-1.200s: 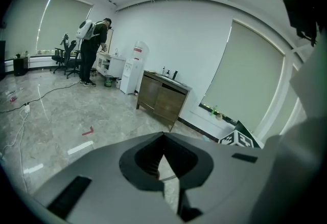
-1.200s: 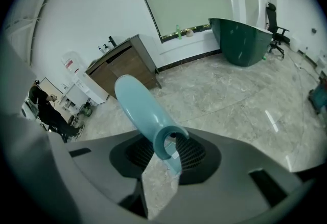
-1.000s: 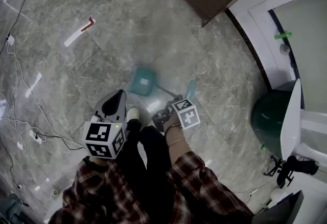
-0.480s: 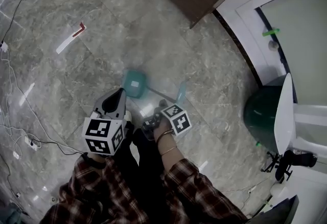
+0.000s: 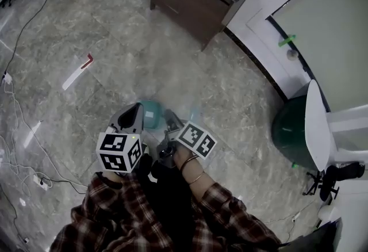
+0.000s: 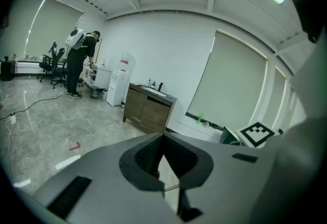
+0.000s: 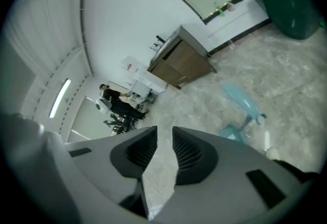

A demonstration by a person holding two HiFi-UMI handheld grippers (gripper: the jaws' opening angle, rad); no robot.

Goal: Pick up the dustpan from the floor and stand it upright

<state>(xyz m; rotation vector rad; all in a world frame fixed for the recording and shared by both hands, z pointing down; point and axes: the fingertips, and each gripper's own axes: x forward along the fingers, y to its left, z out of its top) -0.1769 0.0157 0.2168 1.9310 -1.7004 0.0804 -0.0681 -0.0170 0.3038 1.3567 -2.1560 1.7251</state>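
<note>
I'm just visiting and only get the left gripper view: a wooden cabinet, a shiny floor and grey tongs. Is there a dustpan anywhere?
Observer: Yes. The right gripper view shows a teal dustpan on the floor, off to the side of the right tongs.
Operator: Are those tongs holding it?
Observer: No. They have just closed a little but stand apart, with only bare floor between them.
Operator: Where is it from my side?
Observer: In the head view it sits just beyond the left tongs, partly hidden behind them.
</note>
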